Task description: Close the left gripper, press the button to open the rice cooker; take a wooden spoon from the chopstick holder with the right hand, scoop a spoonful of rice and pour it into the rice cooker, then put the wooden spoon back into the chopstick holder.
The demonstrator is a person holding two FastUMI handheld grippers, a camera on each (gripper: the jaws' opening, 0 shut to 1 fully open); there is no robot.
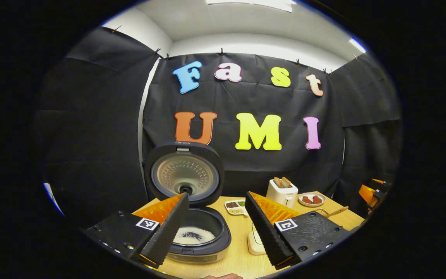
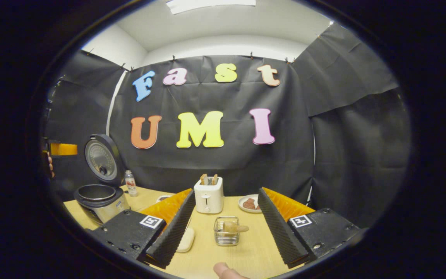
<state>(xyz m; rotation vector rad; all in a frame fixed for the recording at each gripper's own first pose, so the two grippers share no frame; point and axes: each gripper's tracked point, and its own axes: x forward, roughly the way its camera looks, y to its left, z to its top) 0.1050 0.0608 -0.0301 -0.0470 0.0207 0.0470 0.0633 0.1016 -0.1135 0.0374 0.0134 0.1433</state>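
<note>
The rice cooker stands with its lid raised, and white rice lies in its pot. My left gripper is open just in front of the cooker, its left finger over the pot's rim. In the right gripper view the cooker is at the far left. The wire chopstick holder stands between the fingers of my open right gripper, with the wooden spoon resting in it. The spoon's handle also pokes out at the right of the left gripper view.
On the wooden table are a white toaster with bread, a plate of reddish food, a small bottle and a flat white object. A divided dish of grains sits behind the cooker. A thumb shows at the bottom.
</note>
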